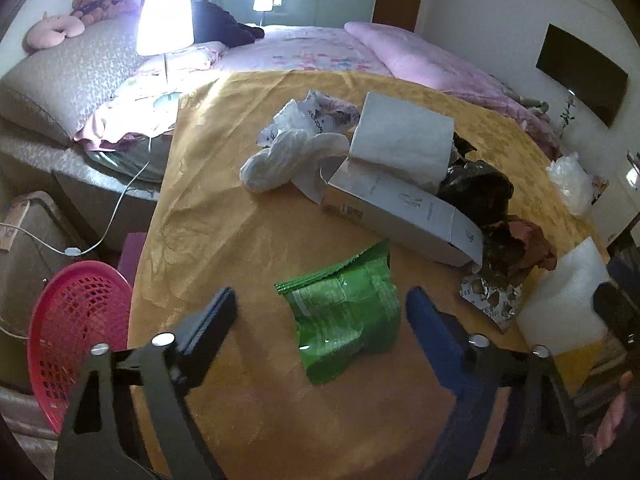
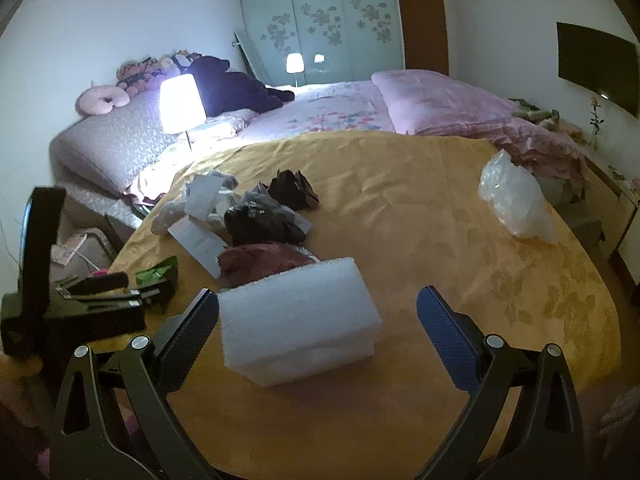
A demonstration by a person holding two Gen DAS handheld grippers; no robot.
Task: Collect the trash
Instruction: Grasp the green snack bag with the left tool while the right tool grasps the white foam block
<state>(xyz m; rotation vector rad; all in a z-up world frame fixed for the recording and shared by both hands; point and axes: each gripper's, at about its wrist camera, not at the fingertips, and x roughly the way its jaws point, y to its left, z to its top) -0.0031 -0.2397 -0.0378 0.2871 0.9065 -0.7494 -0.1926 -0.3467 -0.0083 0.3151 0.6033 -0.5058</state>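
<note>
Peeking behind foam block (image 2: 298, 316): maroon scrap (image 2: 260, 261).

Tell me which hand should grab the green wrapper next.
Left. The left gripper already has its jaws open on either side of the green wrapper on the yellow cloth. The right gripper is lined up on the white foam block instead.

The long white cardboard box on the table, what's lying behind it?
Behind the white cardboard box lie crumpled black plastic bags and white plastic wrappers. The box covers their lower parts.
</note>
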